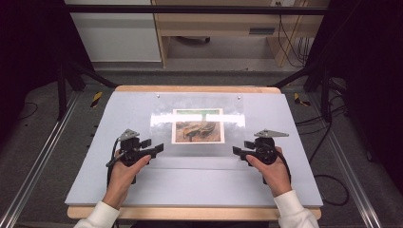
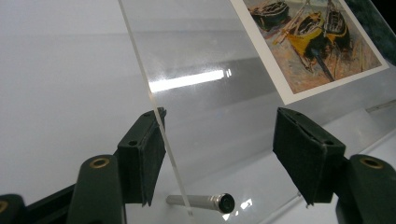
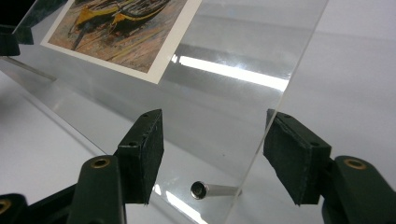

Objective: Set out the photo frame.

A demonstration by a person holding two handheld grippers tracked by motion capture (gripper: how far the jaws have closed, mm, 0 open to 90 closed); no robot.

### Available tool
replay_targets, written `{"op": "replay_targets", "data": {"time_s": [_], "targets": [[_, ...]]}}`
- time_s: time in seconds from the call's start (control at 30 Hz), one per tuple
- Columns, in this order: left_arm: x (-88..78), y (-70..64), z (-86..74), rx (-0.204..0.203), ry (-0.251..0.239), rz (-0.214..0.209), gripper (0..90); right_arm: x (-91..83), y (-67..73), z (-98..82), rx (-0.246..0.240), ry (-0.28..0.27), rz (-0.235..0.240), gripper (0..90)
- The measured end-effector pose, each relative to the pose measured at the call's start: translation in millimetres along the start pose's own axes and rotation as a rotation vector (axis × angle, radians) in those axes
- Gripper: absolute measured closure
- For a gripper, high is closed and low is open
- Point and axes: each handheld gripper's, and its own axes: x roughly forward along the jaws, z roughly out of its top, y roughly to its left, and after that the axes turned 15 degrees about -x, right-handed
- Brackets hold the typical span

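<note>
A clear acrylic sheet (image 1: 161, 137) lies over a print of beached boats (image 1: 198, 126) on the pale grey board (image 1: 109, 118). My left gripper (image 1: 154, 146) is at the sheet's near left corner, open. In the left gripper view the sheet's edge (image 2: 159, 121) runs between the pads of this gripper (image 2: 224, 149), close to the left pad (image 2: 142, 161), above a small metal pin (image 2: 201, 201). My right gripper (image 1: 241, 147) stands open at the near right corner. The sheet's edge (image 3: 271, 121) passes between the pads of the right gripper (image 3: 215, 149), near the right pad (image 3: 292, 158), over another pin (image 3: 212, 189).
The board rests on a wooden table (image 1: 190, 89). Two small studs (image 1: 158, 95) (image 1: 239, 97) sit near the board's far edge. Black frame posts (image 1: 62, 80) stand at both sides, with cables (image 1: 332, 185) on the floor at the right.
</note>
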Motion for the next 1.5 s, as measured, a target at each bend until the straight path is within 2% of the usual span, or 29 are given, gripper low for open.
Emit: {"op": "replay_targets", "data": {"time_s": [0.17, 0.57, 1.5], "targets": [[-2.3, -1.7, -2.2, -0.003, -0.009, 0.007, 35.2, -1.9, 1.7, -1.1, -0.020, -0.002, -0.010, 40.1], [-8.3, -2.5, -6.8, -0.021, -0.021, 0.009, 40.4, -7.4, 4.2, -4.2, -0.012, -0.008, -0.011, 45.7], [-17.8, -4.5, -15.2, -0.007, -0.032, 0.014, 46.6, -16.8, 10.1, -10.4, -0.040, -0.003, -0.021, 53.7]]}}
